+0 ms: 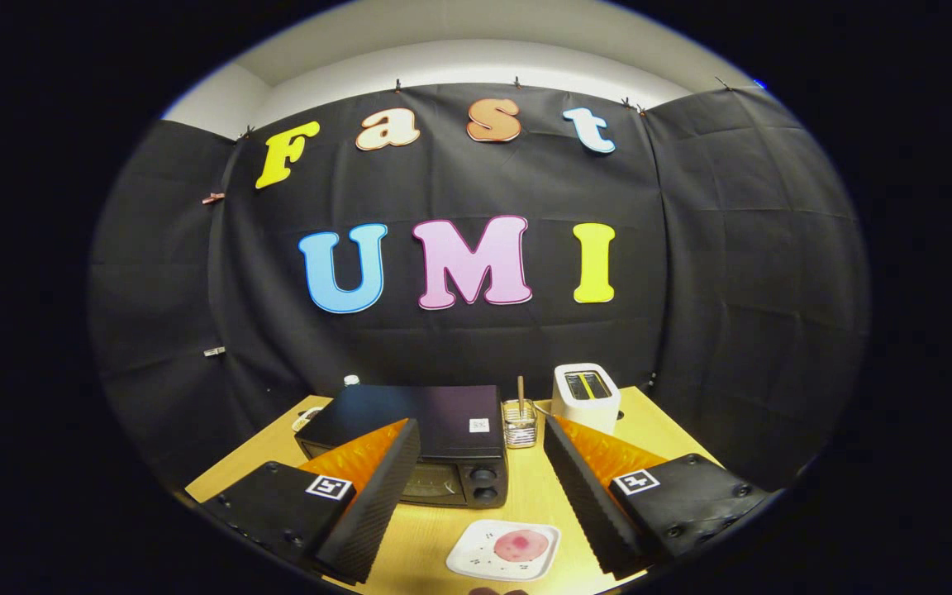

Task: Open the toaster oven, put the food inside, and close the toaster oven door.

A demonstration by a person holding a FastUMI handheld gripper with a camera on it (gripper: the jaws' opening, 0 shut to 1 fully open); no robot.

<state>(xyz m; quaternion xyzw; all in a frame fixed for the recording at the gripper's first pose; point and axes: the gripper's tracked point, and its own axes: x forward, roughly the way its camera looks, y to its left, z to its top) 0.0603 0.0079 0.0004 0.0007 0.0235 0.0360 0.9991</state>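
A black toaster oven (435,434) stands on the wooden table (666,434), its door shut, its front partly hidden behind my left finger (368,504). A white square plate (464,558) lies in front of the oven, between my fingers, with a round pink slice of food (521,545) on it. My gripper (480,529) hovers above the table's near part, open, with nothing between the fingers. The right finger (592,504) stands to the right of the plate.
A white pop-up toaster (585,397) stands at the back right of the table. A small glass jar with a wooden stick (519,421) sits between it and the oven. A bottle cap (350,380) peeks from behind the oven. Black cloth walls close the booth.
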